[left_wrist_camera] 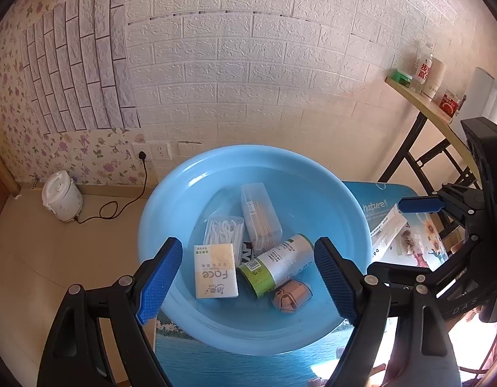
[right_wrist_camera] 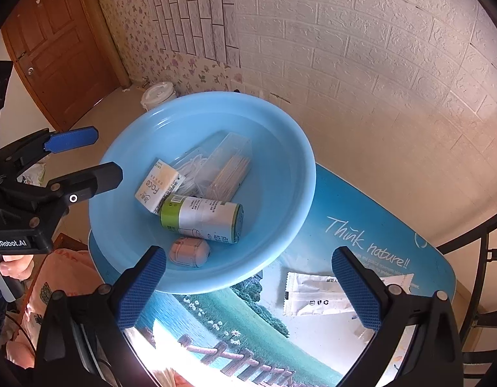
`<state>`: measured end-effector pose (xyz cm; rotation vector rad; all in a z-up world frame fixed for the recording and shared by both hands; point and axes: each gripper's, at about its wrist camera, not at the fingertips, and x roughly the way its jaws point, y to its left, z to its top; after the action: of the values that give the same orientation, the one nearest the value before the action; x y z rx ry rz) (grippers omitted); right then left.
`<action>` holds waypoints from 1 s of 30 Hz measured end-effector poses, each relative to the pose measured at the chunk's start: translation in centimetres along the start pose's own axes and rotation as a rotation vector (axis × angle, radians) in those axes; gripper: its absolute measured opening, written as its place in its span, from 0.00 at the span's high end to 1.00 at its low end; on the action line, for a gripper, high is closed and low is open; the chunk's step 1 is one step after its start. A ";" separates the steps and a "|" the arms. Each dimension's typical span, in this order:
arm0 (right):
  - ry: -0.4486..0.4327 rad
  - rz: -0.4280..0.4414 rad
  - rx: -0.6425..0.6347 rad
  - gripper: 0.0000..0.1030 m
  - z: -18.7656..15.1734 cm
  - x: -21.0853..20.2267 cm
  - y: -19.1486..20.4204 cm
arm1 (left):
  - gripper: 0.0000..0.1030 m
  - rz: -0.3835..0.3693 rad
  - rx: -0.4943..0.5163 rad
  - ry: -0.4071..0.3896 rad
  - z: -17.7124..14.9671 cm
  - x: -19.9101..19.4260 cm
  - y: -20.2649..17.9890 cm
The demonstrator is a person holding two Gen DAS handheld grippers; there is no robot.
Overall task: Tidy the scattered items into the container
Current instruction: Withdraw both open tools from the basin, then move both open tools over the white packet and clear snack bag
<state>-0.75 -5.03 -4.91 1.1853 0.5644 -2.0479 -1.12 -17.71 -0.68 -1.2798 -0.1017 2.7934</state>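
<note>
Table [right_wrist_camera: 361, 200]: carrying blue basin [right_wrist_camera: 280, 148] at its far-left corner.
Packet [right_wrist_camera: 316, 295]: lying near right edge.
Left gripper [left_wrist_camera: 247, 277]: gaping, empty.
Right gripper [right_wrist_camera: 248, 290]: gaping, empty.
Floor: rice cooker [left_wrist_camera: 62, 200] sitting by floral wall.

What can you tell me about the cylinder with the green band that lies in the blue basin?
The cylinder lies on its side near the bottom of the blue basin. It looks like a roll or can wrapped in a white label with small print, a green band at one end. That end leans against the Face tissue pack; the clear toothpick box touches it behind. A small pink case lies just beside it. No gripper touches it.
</note>
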 end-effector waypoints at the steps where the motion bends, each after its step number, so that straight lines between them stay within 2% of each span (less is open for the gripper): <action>1: -0.002 0.003 0.005 0.00 -0.2 -0.2 -0.2 | 0.20 -0.001 0.004 0.000 0.0 -0.1 -0.3; 11: -0.022 0.024 0.052 0.00 -2.3 -2.2 -2.0 | 0.19 0.006 0.037 0.001 0.2 -1.0 -3.2; 21: -0.048 0.027 0.117 0.00 -4.4 -4.1 -4.4 | 0.13 0.022 0.070 0.003 0.5 -2.0 -6.2; 30: -0.068 0.025 0.151 0.00 -6.2 -5.5 -6.2 | 0.12 0.034 0.076 0.014 0.5 -2.2 -8.5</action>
<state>0.04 5.05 -2.97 1.1978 0.3661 -2.1311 0.17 -9.45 2.05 -1.2950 0.0276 2.7866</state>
